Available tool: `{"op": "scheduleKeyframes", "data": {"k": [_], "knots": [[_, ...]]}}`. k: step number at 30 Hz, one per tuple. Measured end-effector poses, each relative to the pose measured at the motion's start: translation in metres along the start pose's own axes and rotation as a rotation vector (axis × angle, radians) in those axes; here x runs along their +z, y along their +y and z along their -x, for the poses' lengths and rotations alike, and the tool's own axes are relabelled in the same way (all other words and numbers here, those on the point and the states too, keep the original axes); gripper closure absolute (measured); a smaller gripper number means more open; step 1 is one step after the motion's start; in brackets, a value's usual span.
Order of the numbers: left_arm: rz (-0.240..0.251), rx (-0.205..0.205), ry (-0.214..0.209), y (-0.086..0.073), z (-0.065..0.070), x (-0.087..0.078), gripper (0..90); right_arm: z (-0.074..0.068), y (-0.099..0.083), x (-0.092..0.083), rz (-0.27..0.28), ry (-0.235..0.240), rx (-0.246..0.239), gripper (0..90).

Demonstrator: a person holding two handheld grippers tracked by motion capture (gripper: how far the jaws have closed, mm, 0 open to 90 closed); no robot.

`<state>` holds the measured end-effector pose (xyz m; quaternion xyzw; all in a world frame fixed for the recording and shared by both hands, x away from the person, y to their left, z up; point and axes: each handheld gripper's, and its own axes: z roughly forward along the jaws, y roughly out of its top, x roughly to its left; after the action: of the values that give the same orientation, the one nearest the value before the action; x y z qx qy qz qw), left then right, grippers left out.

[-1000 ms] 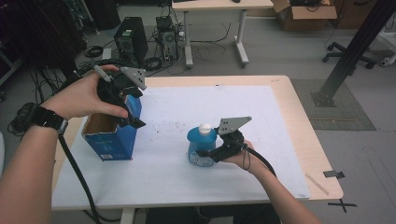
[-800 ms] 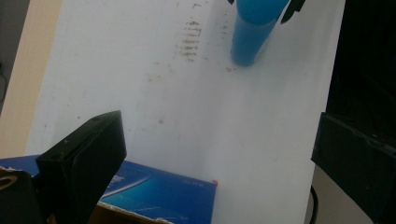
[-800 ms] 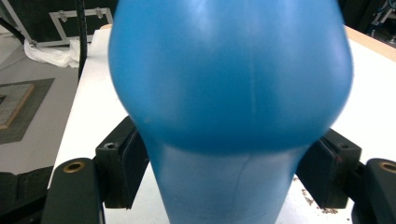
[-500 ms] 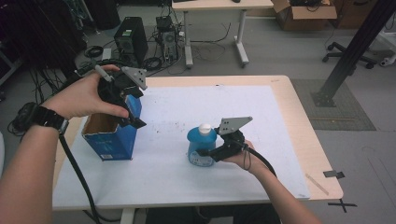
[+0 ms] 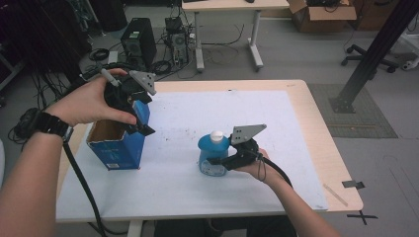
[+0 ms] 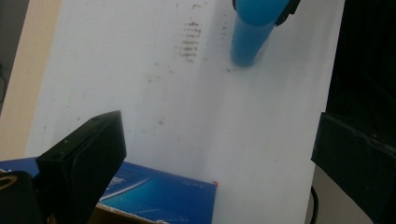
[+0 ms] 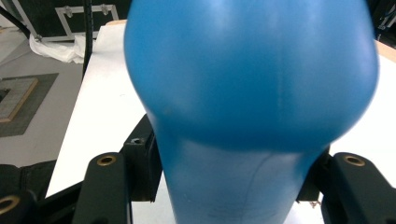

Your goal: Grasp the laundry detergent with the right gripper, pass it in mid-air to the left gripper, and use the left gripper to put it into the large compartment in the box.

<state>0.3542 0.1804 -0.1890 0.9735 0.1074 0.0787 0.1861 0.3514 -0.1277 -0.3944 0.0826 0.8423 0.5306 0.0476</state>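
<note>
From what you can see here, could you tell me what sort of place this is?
Most likely a lab or workshop. A desktop computer tower sits on the floor among loose cables, a cardboard box lies beyond, and an office chair stands at the far right.

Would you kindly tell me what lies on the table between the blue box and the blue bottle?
Nothing stands there: between the blue box and the blue bottle the high view shows bare white mat, only faintly smudged.

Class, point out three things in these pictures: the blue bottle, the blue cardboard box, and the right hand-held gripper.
blue bottle [image 5: 211,148]: high view, on its rounded blue shoulder.
blue cardboard box [image 5: 118,155]: high view, on its blue front wall.
right hand-held gripper [image 5: 213,161]: high view, midway between its fingertips at the bottle's lower body.
</note>
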Motion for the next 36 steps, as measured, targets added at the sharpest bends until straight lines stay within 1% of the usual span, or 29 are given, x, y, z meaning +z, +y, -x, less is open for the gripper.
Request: {"op": "scheduleKeyframes", "data": {"k": [6,12,18,20,22,26,27,28,31,33,36], "knots": [[-0.001,0.006,0.002,0.003,0.001,-0.001,3.4,0.0,0.001,0.0,-0.004,-0.001,-0.003,41.3],[0.002,0.015,0.007,0.008,0.001,-0.005,3.4,0.001,0.003,-0.001,-0.023,0.004,-0.009,42.0],[0.0,0.023,0.009,0.011,0.003,-0.006,3.4,0.003,0.005,-0.004,-0.04,0.014,-0.005,42.2],[0.0,0.031,0.009,0.014,0.004,-0.006,3.4,0.005,0.009,-0.008,-0.046,0.024,-0.011,42.3],[-0.004,0.033,0.006,0.016,0.004,-0.007,3.4,0.006,0.014,-0.012,-0.046,0.037,-0.015,42.3],[-0.004,0.043,0.004,0.022,0.006,-0.009,3.4,0.011,0.028,-0.023,-0.048,0.082,-0.026,42.3],[-0.004,0.043,0.004,0.022,0.006,-0.009,3.4,0.011,0.028,-0.023,-0.048,0.082,-0.026,42.3],[-0.001,0.049,0.005,0.026,0.007,-0.011,3.4,0.012,0.037,-0.029,-0.051,0.105,-0.033,42.3],[0.0,0.055,0.005,0.03,0.008,-0.013,3.4,0.015,0.05,-0.037,-0.055,0.134,-0.035,42.3],[-0.001,0.065,0.004,0.038,0.01,-0.015,3.4,0.016,0.06,-0.042,-0.06,0.157,-0.035,42.3],[0.004,0.077,0.0,0.044,0.012,-0.017,3.4,0.017,0.069,-0.046,-0.068,0.173,-0.045,42.3]]}}
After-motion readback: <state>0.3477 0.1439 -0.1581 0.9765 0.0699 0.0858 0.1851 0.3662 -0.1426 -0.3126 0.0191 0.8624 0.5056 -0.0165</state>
